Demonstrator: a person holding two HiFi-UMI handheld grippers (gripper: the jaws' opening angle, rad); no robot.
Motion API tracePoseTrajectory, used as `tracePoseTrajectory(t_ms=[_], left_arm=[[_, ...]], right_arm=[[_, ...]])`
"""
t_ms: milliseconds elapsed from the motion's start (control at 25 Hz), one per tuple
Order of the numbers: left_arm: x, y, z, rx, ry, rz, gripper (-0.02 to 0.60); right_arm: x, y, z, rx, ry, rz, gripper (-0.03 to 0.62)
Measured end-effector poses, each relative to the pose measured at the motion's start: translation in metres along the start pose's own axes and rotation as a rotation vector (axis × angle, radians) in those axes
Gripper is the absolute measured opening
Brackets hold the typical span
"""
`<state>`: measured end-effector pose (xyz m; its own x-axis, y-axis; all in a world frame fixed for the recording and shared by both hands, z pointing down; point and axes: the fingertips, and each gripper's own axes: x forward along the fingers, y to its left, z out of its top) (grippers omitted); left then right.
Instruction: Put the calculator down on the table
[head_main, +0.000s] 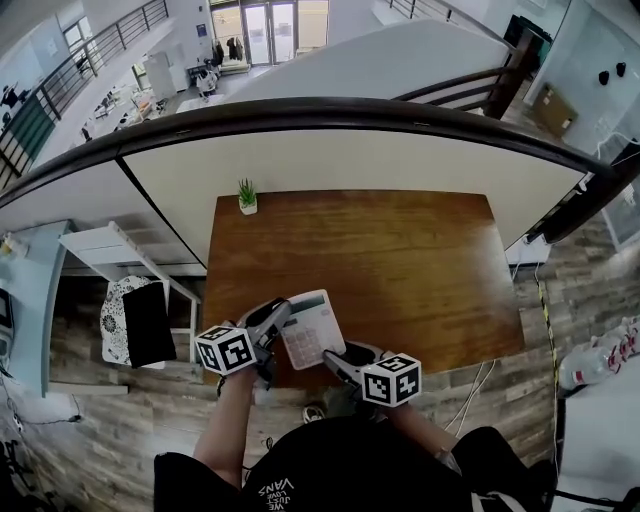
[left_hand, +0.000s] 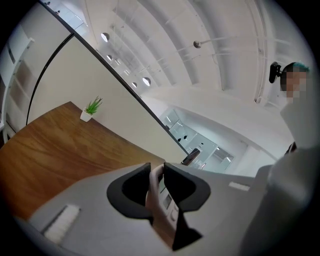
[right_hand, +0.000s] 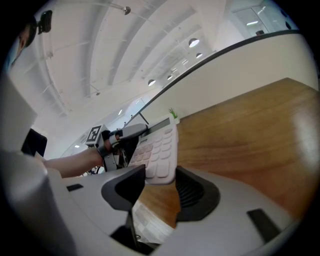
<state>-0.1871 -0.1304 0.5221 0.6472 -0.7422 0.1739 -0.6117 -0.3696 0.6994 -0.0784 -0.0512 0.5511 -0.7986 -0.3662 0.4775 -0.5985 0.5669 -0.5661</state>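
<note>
A brown wooden desk (head_main: 400, 260) stands against a cream partition (head_main: 350, 160) topped by a dark curved railing (head_main: 300, 110). Beyond the railing an open, bright hall shows below. Grey plank floor (head_main: 90, 400) surrounds the desk, and a chair (head_main: 130, 322) with a dark item on it stands at 9 o'clock. A small potted plant (head_main: 247, 197) sits at the desk's 11 o'clock corner. The rest of the top is bare wood.

The white calculator (head_main: 312, 325) is at the desk's near edge, about 7 o'clock, with its keys facing up in the head view. In the right gripper view it is tilted, with floor showing under its near end. Whether any part rests on the wood cannot be told.

The left claw (head_main: 283, 318) comes in from 8 o'clock and is clenched partway on the calculator's left edge, which runs edge-on between its dark pads. The right claw (head_main: 335, 358) comes from 5 o'clock and grasps the near end, with only that end between its fingertips.
</note>
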Motion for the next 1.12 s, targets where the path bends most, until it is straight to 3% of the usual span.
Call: tracePoseTrajectory(t_ms=[560, 880, 1120], left_arm=[[0.098, 0.058, 0.044, -0.017, 0.053, 0.007, 0.084], [0.146, 0.092, 0.068, 0.000, 0.079, 0.013, 0.086], [0.188, 0.111, 0.075, 0.045, 0.142, 0.005, 0.086]], right_arm=[[0.050, -0.084, 0.069, 0.030, 0.044, -0.010, 0.192], [0.081, -0.125, 0.103, 0.042, 0.033, -0.022, 0.192], [0.096, -0.156, 0.117, 0.108, 0.009, -0.038, 0.192]])
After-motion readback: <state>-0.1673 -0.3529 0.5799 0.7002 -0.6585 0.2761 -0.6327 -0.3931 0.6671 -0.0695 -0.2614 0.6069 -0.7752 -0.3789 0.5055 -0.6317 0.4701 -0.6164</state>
